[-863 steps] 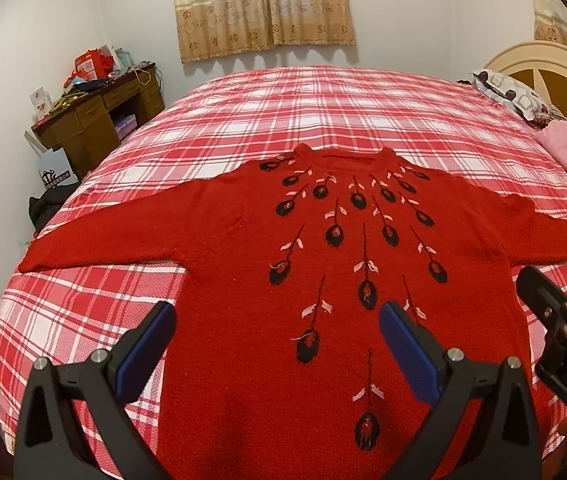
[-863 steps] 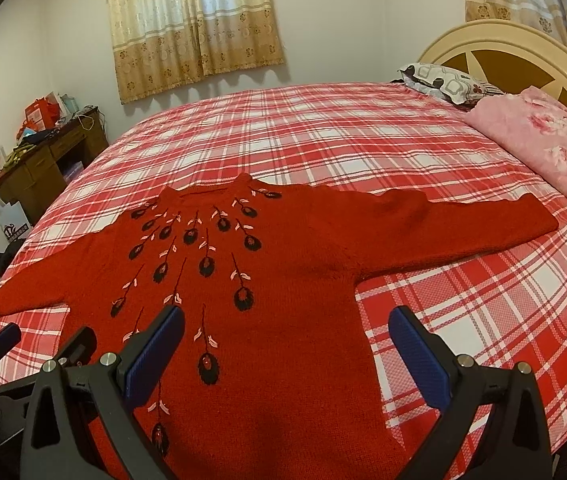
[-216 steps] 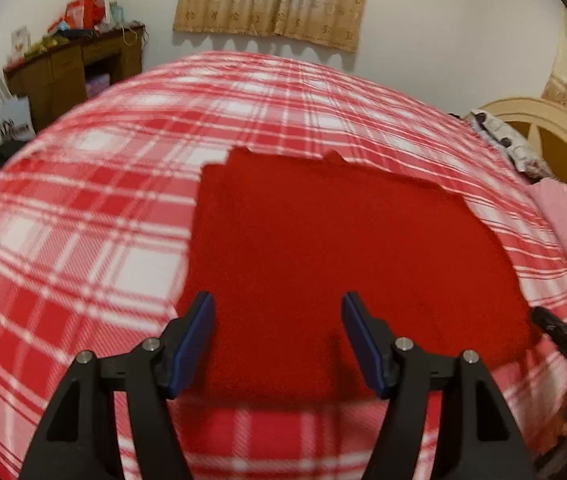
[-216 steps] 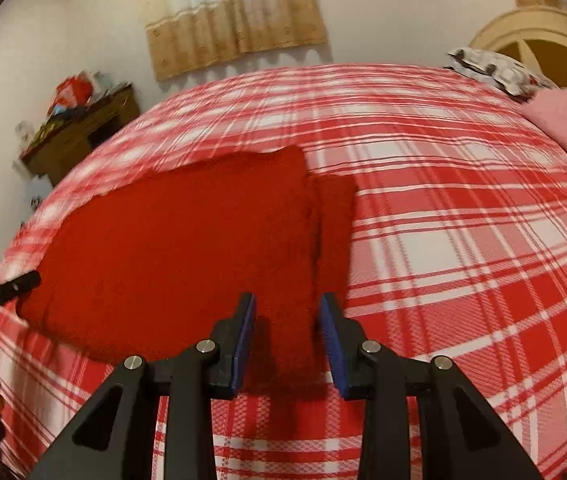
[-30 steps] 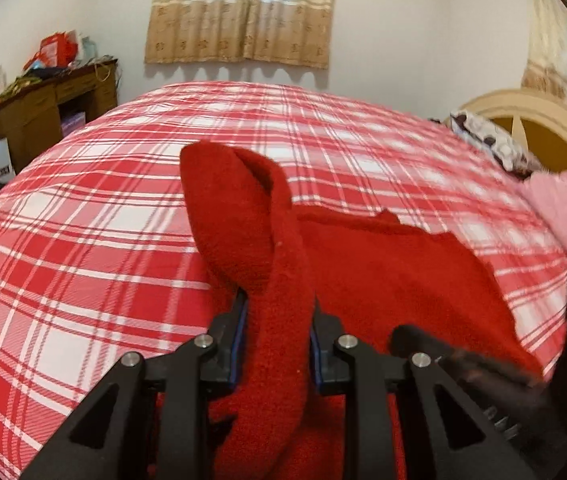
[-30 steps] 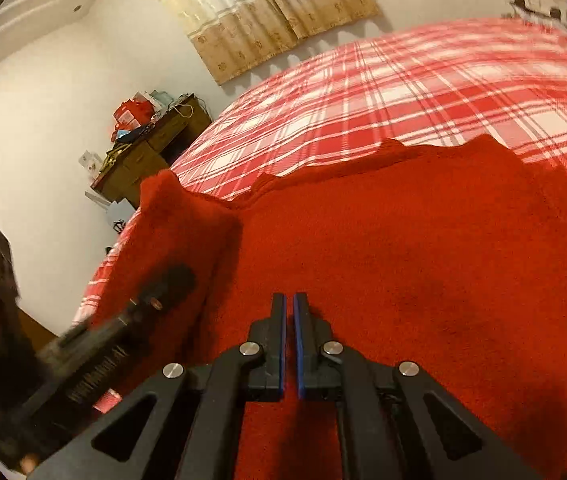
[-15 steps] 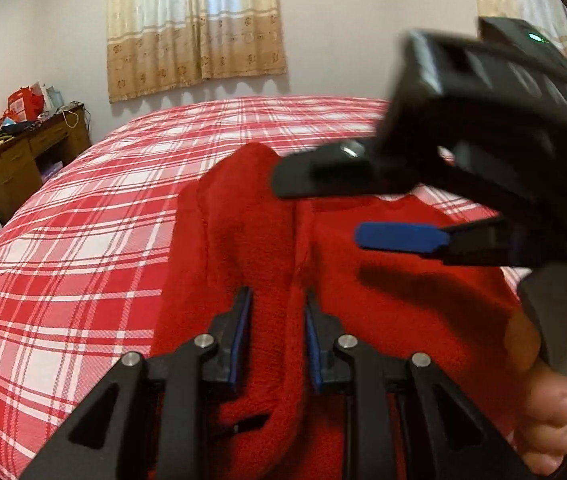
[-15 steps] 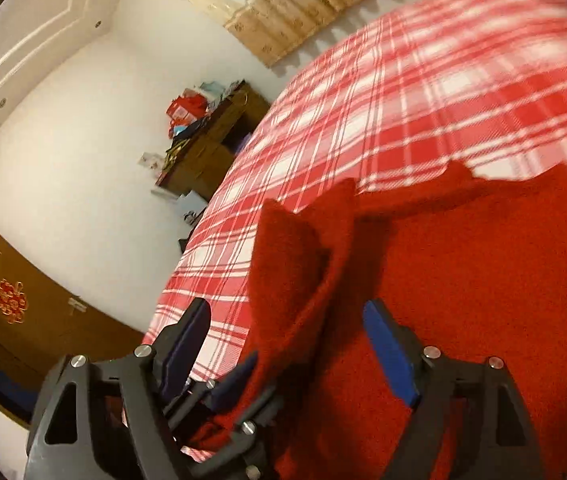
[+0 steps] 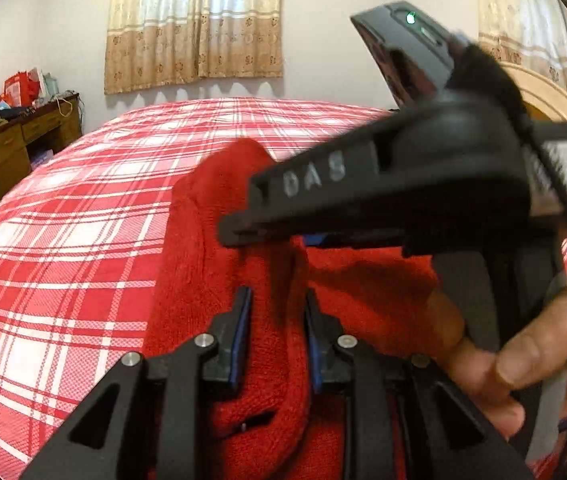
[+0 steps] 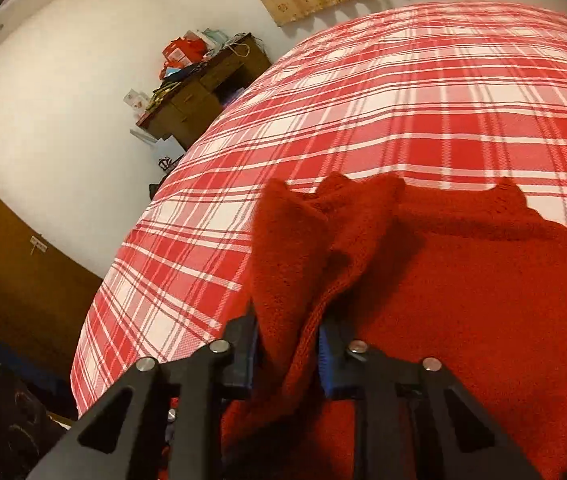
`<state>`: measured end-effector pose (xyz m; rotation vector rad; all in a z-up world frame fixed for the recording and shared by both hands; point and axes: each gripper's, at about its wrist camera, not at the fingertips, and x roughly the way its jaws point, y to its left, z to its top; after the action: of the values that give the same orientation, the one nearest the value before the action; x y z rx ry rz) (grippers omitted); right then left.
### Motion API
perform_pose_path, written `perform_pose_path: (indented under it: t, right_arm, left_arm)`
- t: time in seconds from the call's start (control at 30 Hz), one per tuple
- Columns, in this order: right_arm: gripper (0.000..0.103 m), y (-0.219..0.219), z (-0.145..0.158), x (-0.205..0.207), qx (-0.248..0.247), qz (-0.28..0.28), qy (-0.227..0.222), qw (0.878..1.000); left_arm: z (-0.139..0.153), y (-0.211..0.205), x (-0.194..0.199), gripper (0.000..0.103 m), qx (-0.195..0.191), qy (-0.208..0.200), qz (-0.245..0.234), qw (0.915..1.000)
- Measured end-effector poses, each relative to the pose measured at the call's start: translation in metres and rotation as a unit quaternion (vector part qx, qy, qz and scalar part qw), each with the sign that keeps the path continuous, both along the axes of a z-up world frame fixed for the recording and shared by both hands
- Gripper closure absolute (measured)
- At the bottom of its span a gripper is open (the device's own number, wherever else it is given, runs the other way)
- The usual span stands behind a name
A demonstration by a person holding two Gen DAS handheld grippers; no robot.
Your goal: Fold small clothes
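Both wrist views look steeply down, close over the red sweater [image 9: 203, 264] on the plaid bed [image 10: 423, 92].

Home bedroom: plaid-covered bed [image 9: 83, 216], curtained window [image 9: 195, 24], cluttered desk [image 10: 199, 92].

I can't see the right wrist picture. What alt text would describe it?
The right hand-held gripper has just closed its blue-padded jaws on a raised fold of a red knitted sweater. The sweater lies on a bed with a red and white plaid cover; a cluttered wooden desk stands by the white wall.

White walls [image 9: 323, 20], beige curtains [image 9: 195, 24], cluttered wooden desk [image 9: 19, 140]
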<state>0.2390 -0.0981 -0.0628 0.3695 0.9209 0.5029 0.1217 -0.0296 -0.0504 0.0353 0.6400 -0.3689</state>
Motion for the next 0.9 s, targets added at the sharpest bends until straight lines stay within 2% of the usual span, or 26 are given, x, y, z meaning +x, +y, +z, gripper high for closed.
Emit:
perform_pose_path:
  t: [0.2,0.27,0.33,0.5,0.73,0.9]
  right_arm:
    - [0.083,-0.019,0.018,-0.016,-0.012,0.001,-0.024,1.0]
    - [0.086,-0.028,0.026,-0.019,-0.021,0.001,-0.031,0.999]
    - [0.087,-0.042,0.031,-0.024,-0.026,0.001,-0.035,0.999]
    - [0.088,-0.087,0.037,-0.034,-0.036,-0.024,-0.037,0.998]
    - [0.089,-0.151,0.036,-0.044,-0.043,-0.066,-0.041,0.996]
    - [0.089,-0.181,0.012,-0.039,-0.049,-0.081,-0.012,0.995]
  left_arm:
    - [0.013,-0.004,-0.004,0.08,-0.015,0.013,-0.006,0.9998]
    - [0.023,-0.008,-0.007,0.081,-0.021,0.014,-0.014,0.9996]
    - [0.032,-0.015,-0.011,0.087,-0.025,0.011,-0.028,0.9992]
    - [0.038,-0.055,-0.02,0.091,-0.018,0.013,-0.075,0.9969]
    - [0.035,-0.121,-0.032,0.093,-0.004,0.019,-0.137,0.9904]
    - [0.034,-0.132,-0.028,0.093,-0.007,0.021,-0.159,0.987]
